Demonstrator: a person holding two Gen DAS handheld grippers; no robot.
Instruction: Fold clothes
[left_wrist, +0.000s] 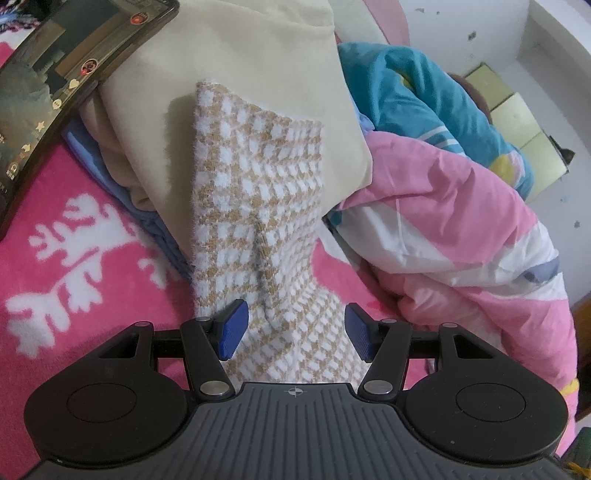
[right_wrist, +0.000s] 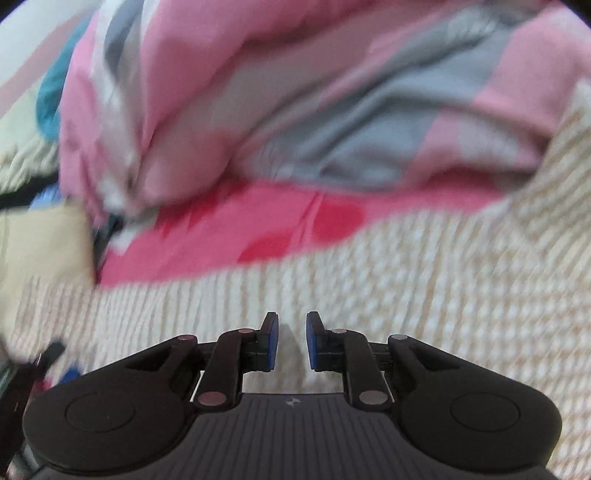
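A fuzzy tan-and-white houndstooth garment (left_wrist: 258, 192) lies on the bed, its far end resting on a cream garment (left_wrist: 236, 55). My left gripper (left_wrist: 295, 330) hovers over its near part, jaws open, with the cloth lying between the blue pads (left_wrist: 233, 328) but not pinched. The right wrist view is blurred by motion. There my right gripper (right_wrist: 291, 341) points down at the same houndstooth knit (right_wrist: 406, 295). Its jaws stand a narrow gap apart, and a small raised fold of the knit sits between the pads (right_wrist: 272, 343) without visibly being pressed.
A pink, white and grey quilt (left_wrist: 461, 229) is bunched at the right, with a teal blanket (left_wrist: 424, 92) behind it. A pink bedsheet (left_wrist: 74, 236) with white patterns covers the bed. A phone (left_wrist: 55, 81) leans at the upper left. A blue cloth (left_wrist: 110, 173) lies under the cream garment.
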